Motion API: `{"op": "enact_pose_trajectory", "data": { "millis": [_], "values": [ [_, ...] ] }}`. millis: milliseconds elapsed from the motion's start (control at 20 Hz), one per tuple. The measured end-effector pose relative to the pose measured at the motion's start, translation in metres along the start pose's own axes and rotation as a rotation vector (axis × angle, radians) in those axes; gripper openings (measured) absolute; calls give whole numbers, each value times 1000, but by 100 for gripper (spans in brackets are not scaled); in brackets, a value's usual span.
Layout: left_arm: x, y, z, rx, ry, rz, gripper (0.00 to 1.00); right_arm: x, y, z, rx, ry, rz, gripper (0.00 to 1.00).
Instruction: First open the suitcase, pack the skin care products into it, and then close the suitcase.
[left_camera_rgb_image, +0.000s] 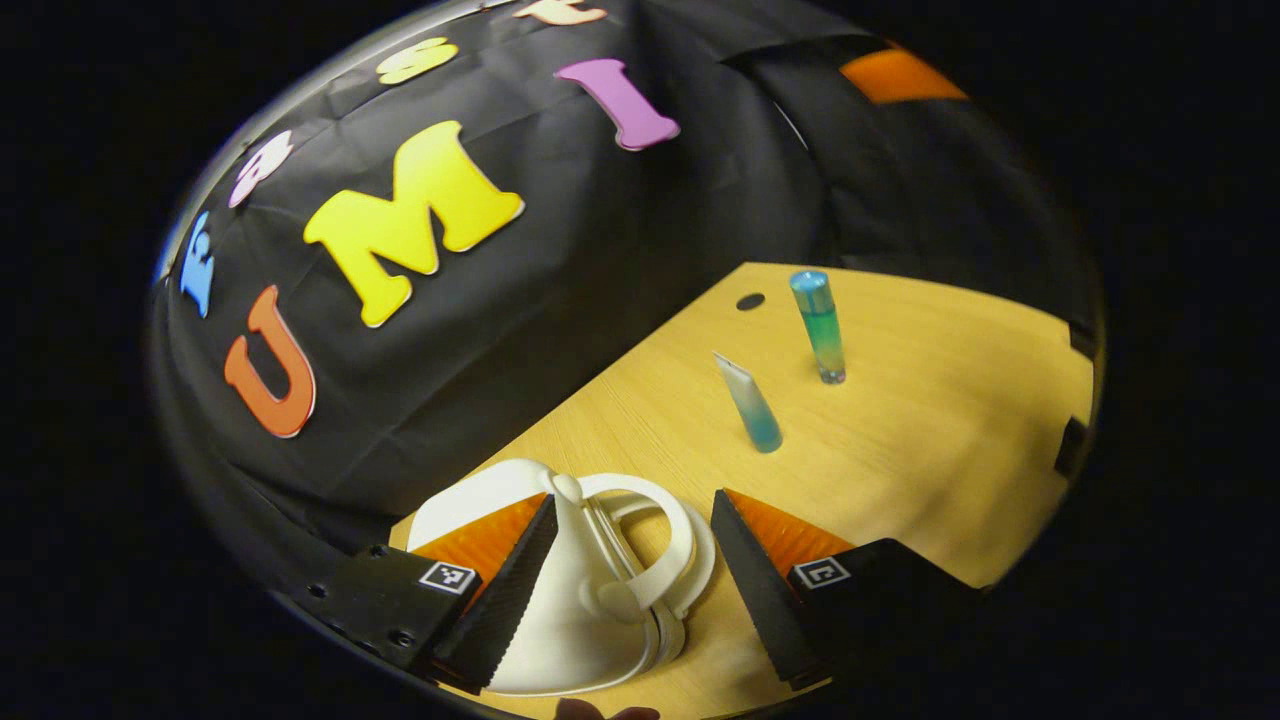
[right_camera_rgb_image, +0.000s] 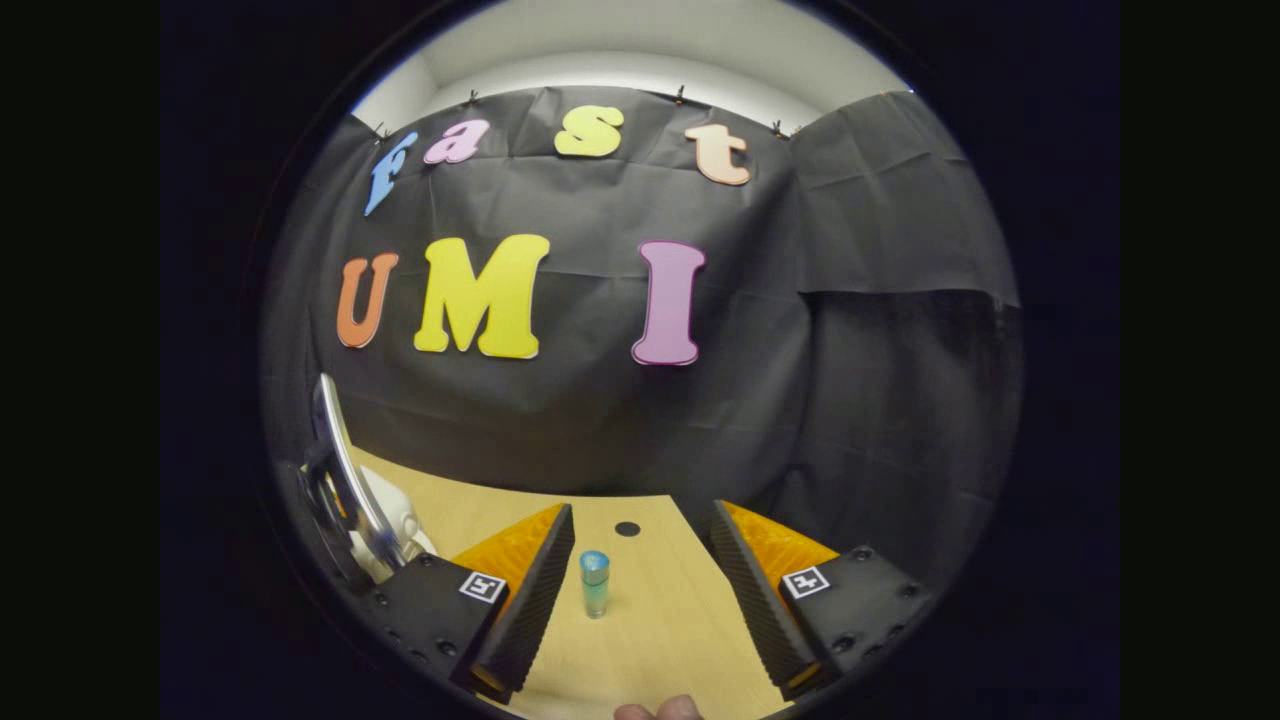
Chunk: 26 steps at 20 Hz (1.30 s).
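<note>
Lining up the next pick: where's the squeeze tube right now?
In the left gripper view the squeeze tube stands on the wooden table, just left of and nearer than the cylindrical bottle, beyond the white suitcase.

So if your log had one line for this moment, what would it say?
suitcase: shut, between open left claw | right claw: open, nearing upright bottle | tube: unpacked on table

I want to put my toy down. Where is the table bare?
Bare wood lies right of the upright bottle and leaning tube, toward the table's edge. It is crowded near the white suitcase, between the left tool's fingers.
</note>
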<state>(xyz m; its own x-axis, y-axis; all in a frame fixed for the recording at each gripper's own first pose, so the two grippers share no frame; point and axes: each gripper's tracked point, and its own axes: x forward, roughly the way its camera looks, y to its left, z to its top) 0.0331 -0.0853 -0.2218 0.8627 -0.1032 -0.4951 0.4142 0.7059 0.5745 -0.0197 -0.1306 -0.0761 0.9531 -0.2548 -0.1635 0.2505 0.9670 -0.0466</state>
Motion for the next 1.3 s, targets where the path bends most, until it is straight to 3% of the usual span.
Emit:
{"op": "enact_pose_trajectory", "data": {
  "millis": [450,750,900,1300],
  "values": [
    [43,-6,-42,247,193,-6,93,-1,-31,-24,63,40,-50,81],
    [59,-11,-55,301,293,-6,61,6,-38,-38,111,70,-57,81],
    [60,-14,-63,294,336,-6,35,6,-39,-35,100,57,-50,81],
    [51,-10,-45,262,321,33,17,6,-39,-31,91,47,-35,79]
  ]
}}
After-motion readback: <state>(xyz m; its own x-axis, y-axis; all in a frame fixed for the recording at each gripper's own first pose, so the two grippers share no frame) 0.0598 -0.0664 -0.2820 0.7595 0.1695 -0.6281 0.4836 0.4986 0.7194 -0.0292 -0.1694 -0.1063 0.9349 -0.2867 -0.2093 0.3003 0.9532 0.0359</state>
